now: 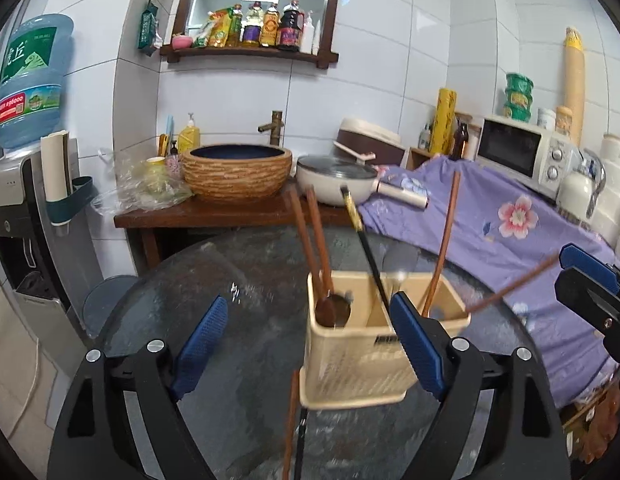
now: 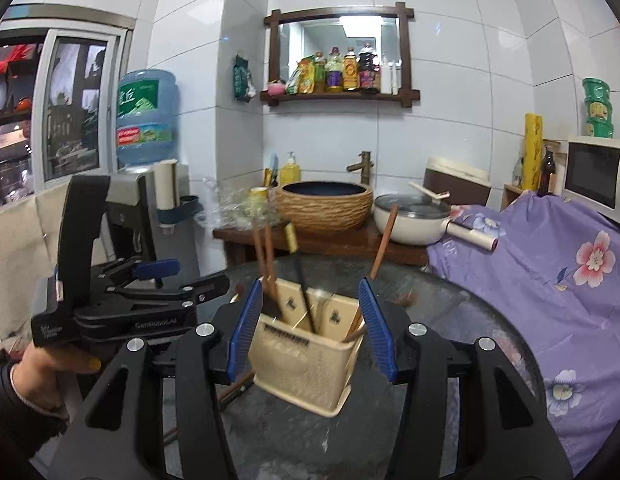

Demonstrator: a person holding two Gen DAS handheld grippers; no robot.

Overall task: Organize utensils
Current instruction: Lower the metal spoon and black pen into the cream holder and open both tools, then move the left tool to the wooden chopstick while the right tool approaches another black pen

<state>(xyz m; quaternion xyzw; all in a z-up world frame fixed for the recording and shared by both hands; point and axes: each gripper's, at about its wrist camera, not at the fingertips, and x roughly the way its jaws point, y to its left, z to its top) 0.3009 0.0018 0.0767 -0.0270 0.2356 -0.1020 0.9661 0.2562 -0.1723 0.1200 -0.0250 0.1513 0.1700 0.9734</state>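
A beige utensil holder point(image 1: 353, 356) stands on the round dark glass table point(image 1: 250, 312); it also shows in the right wrist view point(image 2: 306, 360). It holds brown chopsticks point(image 1: 310, 240), a black chopstick with a gold end point(image 1: 361, 240), a wooden spoon point(image 1: 327, 308) and a long brown chopstick point(image 1: 443, 240). Another brown chopstick point(image 1: 509, 288) leans out of its right side. A brown and a black chopstick point(image 1: 292, 424) lie on the table in front. My left gripper point(image 1: 310, 336) is open and empty. My right gripper point(image 2: 310, 328) is open around the holder's top, empty.
A wooden stand with a woven basin point(image 1: 236, 174) and a white lidded pan point(image 1: 337, 180) sits behind the table. A purple floral cloth point(image 1: 509, 232) covers the counter at right, by a microwave point(image 1: 521, 152). A water dispenser point(image 1: 26, 184) stands left.
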